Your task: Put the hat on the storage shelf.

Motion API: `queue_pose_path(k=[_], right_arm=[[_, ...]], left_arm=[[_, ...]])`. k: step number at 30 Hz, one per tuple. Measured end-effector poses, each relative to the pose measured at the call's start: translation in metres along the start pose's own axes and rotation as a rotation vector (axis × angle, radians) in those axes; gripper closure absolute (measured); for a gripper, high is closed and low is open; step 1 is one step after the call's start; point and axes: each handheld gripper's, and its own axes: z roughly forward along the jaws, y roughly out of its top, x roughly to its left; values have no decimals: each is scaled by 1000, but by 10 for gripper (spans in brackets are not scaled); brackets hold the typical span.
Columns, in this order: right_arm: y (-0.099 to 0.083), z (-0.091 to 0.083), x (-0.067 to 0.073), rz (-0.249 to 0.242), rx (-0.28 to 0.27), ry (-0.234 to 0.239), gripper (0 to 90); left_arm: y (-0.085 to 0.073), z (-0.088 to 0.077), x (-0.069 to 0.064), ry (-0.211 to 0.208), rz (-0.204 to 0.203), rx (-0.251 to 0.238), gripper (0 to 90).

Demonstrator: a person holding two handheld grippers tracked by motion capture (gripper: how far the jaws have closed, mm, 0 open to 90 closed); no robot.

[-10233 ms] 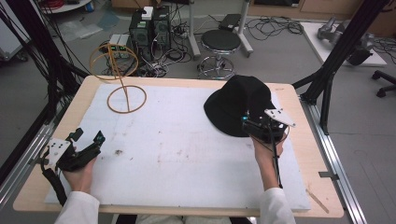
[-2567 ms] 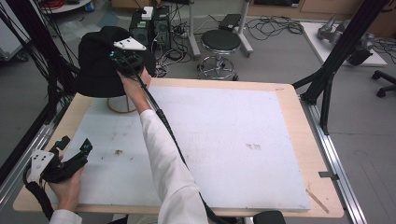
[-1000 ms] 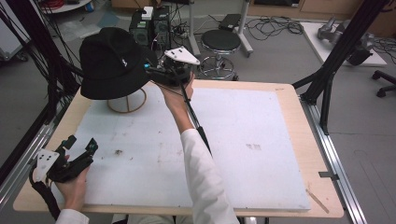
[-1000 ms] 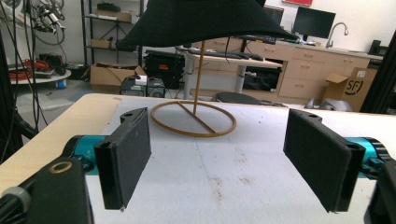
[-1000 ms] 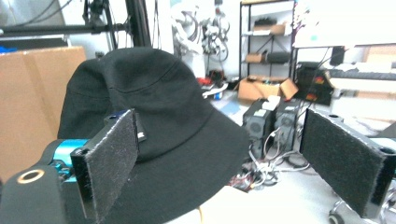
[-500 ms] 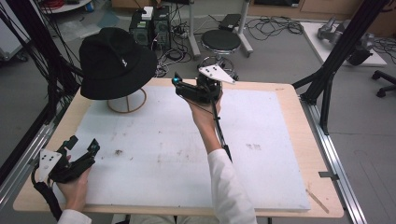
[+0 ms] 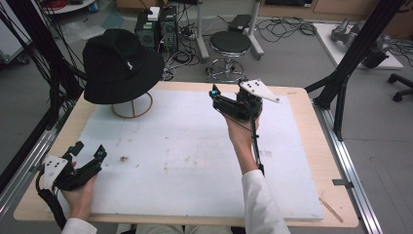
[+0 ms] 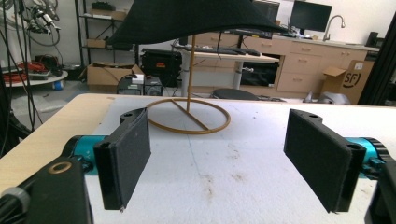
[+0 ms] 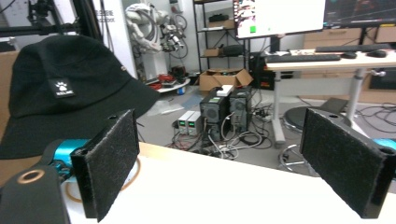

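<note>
A black bucket hat (image 7: 120, 66) rests on top of a thin wooden stand (image 7: 132, 106) with a ring base at the table's far left. From the left gripper view I look up under the hat's brim (image 8: 191, 18) and see the stand's post and ring (image 8: 188, 116). The hat (image 9: 65, 93) with its small white label sits at the left of the right gripper view. My right gripper (image 7: 219, 100) is open and held above the table's far middle, to the right of the hat. Near the front left corner my left gripper (image 7: 87, 153) is open and holds nothing.
A white mat (image 7: 195, 156) covers most of the wooden table (image 7: 311, 141). Black frame posts (image 7: 355, 58) stand at both sides. Behind the table are a round stool (image 7: 230, 44), computer boxes (image 7: 156, 27) and loose cables on the floor.
The right gripper carried the hat from the table's right side to the stand, let it go there, and has drawn back rightward, open. The left gripper stayed near the front left corner.
</note>
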Motion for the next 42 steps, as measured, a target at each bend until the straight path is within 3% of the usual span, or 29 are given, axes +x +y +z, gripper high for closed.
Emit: queue_pose_path(k=[7, 12, 22, 25, 27, 32, 35, 42], right_arm=[[-12, -20, -18, 6, 3, -25, 110], [-26, -35, -35, 20, 15, -61, 110], [-45, -63, -55, 28, 21, -136, 110], [-48, -67, -58, 30, 52, -147, 110], [-51, -72, -59, 24, 20, -149, 110], [-61, -85, -63, 11, 52, -177, 110], [-65, -92, -65, 1, 34, -190, 110], [-75, -99, -71, 18, 81, -217, 110]], left_arm=[[0, 1, -1, -2, 4, 4, 230], [0, 2, -2, -5, 3, 4, 230], [0, 3, -2, -2, 3, 5, 230], [0, 2, -2, 2, 3, 4, 230], [0, 2, -1, 4, 3, 3, 230], [0, 3, -1, 5, -1, 2, 230], [0, 3, -1, 5, -1, 2, 230], [0, 5, -1, 4, -1, 2, 230]])
